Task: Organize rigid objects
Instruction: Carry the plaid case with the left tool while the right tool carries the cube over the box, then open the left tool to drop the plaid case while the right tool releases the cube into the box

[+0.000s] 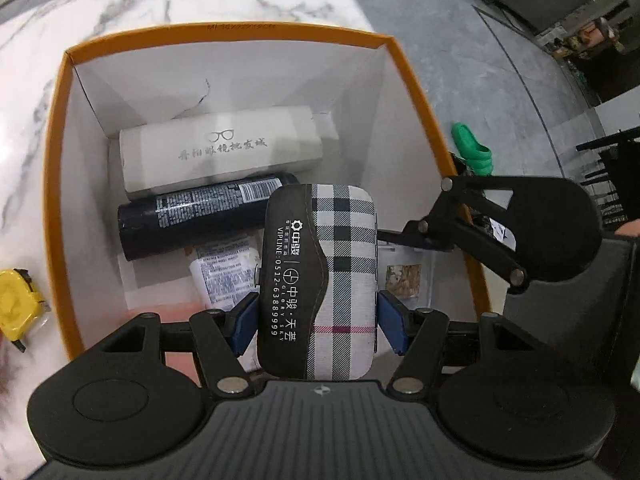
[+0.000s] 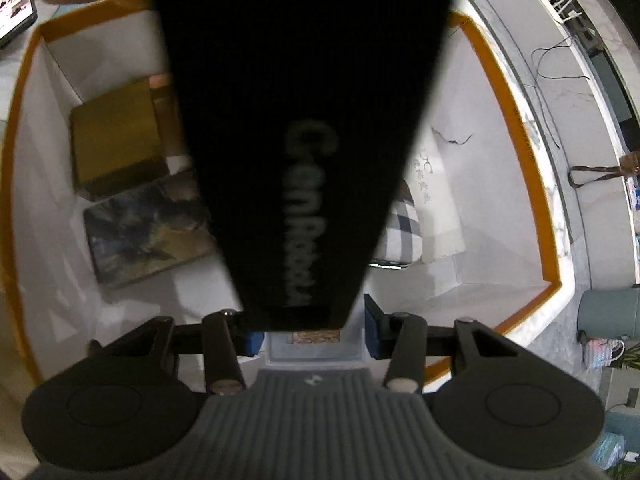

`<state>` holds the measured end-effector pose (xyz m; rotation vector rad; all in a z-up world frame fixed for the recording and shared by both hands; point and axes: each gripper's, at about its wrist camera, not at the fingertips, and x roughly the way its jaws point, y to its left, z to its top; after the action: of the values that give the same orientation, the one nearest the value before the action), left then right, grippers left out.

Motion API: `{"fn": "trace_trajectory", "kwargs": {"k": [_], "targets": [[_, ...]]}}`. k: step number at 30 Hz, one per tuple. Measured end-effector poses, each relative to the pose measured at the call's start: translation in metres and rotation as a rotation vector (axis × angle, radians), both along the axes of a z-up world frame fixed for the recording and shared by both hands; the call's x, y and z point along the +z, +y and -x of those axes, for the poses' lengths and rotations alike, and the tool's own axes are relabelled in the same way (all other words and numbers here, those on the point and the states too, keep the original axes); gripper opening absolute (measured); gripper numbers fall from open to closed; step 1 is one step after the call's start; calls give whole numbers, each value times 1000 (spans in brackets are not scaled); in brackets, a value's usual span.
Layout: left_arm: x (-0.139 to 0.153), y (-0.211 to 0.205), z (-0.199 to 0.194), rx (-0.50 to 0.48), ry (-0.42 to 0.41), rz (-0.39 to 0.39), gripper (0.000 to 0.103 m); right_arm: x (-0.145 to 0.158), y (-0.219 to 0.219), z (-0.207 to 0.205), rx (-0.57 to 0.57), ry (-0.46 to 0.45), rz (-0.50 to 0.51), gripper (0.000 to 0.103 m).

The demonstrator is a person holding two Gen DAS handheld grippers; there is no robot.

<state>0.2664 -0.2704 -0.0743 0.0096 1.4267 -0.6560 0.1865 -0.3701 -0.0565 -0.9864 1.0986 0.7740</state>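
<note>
Clamped between the blue pads (image 1: 245, 322) of the left gripper (image 1: 318, 322) is a flat rectangular case w/ rounded corners, half black w/ white print, half plaid fabric (image 1: 318, 280). Pads press on both long sides; case hangs over the inside of a big open cardboard box w/ orange rim and white walls (image 1: 60, 184), pointing steeply down into it.

On the box floor, far side: long off-white glasses case w/ an eyeglass logo (image 1: 220, 152), lying flat. Just beside it, nearer the camera, a dark cylindrical can w/ white label text (image 1: 200, 216), also on its side. Below the can, partly hidden by the plaid case, a crumpled printed packet (image 1: 224, 276). A clear plastic container w/ brownish contents (image 1: 404, 276) shows to the right of the plaid case.

Outside the box, on the white marble tabletop (image 1: 120, 4), a yellow tape measure (image 1: 18, 304) sits just beside the left wall.

Right gripper (image 2: 314, 334) is over the same box; its blue pads clamp the near edge of the clear container, seen edge-on in the right wrist view. The left gripper's black body blocks most of that view. A gold-brown square box (image 2: 116, 136) and a dark patterned flat box (image 2: 148, 232) lie side by side on the floor at left.
</note>
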Motion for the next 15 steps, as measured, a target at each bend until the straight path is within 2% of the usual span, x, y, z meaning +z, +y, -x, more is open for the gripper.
{"fn": "trace_trajectory", "kwargs": {"k": [5, 15], "targets": [[-8, 1, -5, 23, 46, 4, 72, -10, -4, -8, 11, 16, 10, 47], [-14, 8, -4, 29, 73, -4, 72, -9, -4, -7, 21, 6, 14, 47]]}}
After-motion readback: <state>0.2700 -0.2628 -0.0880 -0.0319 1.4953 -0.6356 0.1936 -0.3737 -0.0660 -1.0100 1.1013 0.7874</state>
